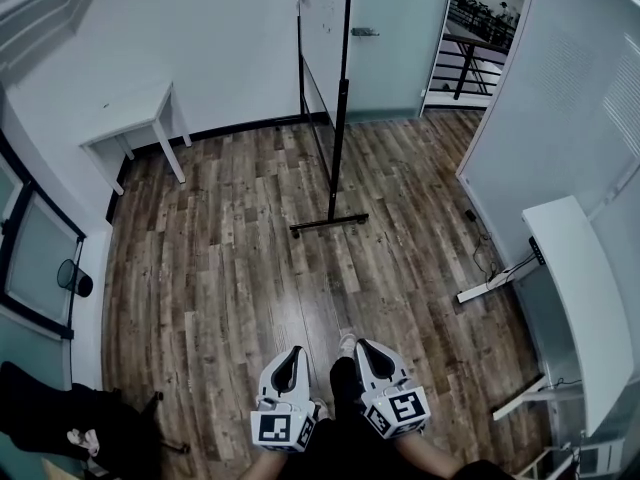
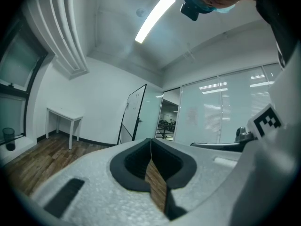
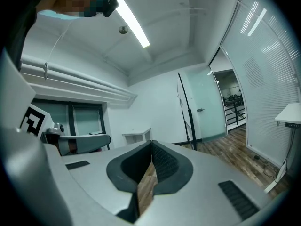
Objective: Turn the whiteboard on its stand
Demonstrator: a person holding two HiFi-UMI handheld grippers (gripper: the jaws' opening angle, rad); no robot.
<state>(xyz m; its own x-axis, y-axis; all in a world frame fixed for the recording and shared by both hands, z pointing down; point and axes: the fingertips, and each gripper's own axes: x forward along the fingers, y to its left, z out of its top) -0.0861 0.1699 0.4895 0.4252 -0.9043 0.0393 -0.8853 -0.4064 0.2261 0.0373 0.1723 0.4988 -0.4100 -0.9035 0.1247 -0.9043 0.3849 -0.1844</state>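
Observation:
The whiteboard (image 1: 322, 28) stands edge-on at the far side of the room on a black stand (image 1: 342, 118), whose foot bar (image 1: 329, 224) rests on the wood floor. My left gripper (image 1: 296, 352) and right gripper (image 1: 363, 347) are side by side at the bottom of the head view, well short of the stand and pointing toward it. In the left gripper view the jaws of the left gripper (image 2: 150, 140) meet with nothing between them, and the whiteboard (image 2: 135, 112) is far ahead. The right gripper (image 3: 151, 143) is likewise shut and empty, with the stand (image 3: 186, 112) ahead to its right.
A small white table (image 1: 135, 116) stands against the left wall. A long white desk (image 1: 585, 298) runs along the right, with a cable (image 1: 482, 253) on the floor beside it. A glass door (image 1: 395, 38) is behind the board. A black bin (image 1: 75, 278) and dark chair (image 1: 60, 418) sit at left.

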